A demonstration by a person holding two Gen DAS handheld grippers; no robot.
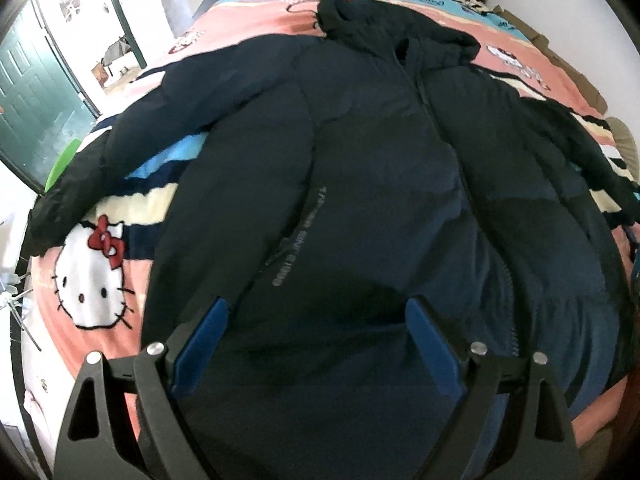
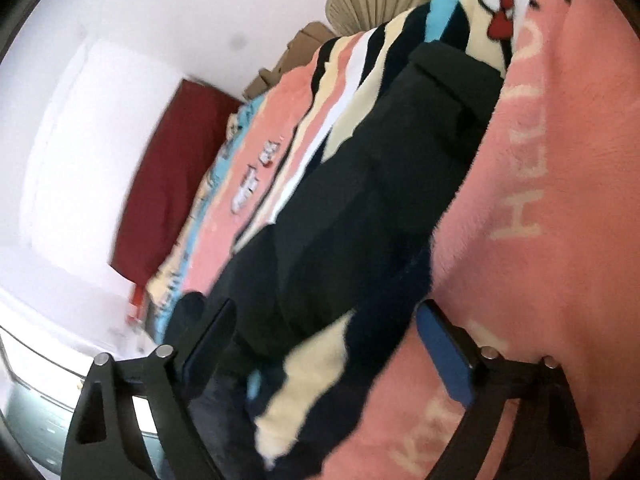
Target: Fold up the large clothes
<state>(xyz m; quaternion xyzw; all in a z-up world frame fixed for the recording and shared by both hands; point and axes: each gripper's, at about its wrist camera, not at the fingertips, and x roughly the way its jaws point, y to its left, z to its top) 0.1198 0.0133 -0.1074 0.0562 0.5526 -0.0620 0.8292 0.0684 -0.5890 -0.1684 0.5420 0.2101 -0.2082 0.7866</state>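
Observation:
A large dark navy puffer jacket (image 1: pixel 380 152) lies spread front-up on the bed, hood toward the far end, both sleeves stretched out to the sides. My left gripper (image 1: pixel 318 308) hangs open just above the jacket's lower hem area, its blue pads (image 1: pixel 434 344) wide apart with nothing pinched. The right wrist view is rolled and blurred: it shows the jacket's right sleeve (image 2: pixel 384 184) running diagonally across the blanket. My right gripper (image 2: pixel 326 316) is open, its blue pad (image 2: pixel 444 356) over the pink blanket and the sleeve's near part lying between the fingers, not pressed.
A pink, cream, blue and navy striped cartoon-cat blanket (image 1: pixel 92 288) covers the bed. A dark red headboard (image 2: pixel 160 184) stands at the far end against a white wall. A green door (image 1: pixel 28 92) and a green chair edge (image 1: pixel 60 164) are at the left. Cardboard boxes (image 2: pixel 296 52) line the bed's far side.

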